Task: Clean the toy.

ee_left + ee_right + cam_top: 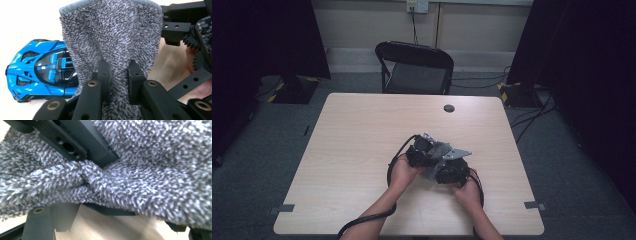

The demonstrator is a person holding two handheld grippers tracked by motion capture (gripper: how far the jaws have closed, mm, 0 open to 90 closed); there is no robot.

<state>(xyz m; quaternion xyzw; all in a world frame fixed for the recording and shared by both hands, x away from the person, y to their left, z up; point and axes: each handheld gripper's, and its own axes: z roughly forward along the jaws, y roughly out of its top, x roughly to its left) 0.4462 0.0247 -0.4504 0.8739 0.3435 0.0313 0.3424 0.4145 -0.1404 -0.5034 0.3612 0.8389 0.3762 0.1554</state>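
Here, a grey cloth [110,37] is clamped in the left gripper [116,72] beside a blue car [37,67]; the right gripper's [452,172] state cannot be told.

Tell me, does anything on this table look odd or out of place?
Nothing looks spilled or broken. The one curious sight is the grey fluffy cloth, bunched and pinched between the left gripper, draped partly over a blue toy car lying on the table.
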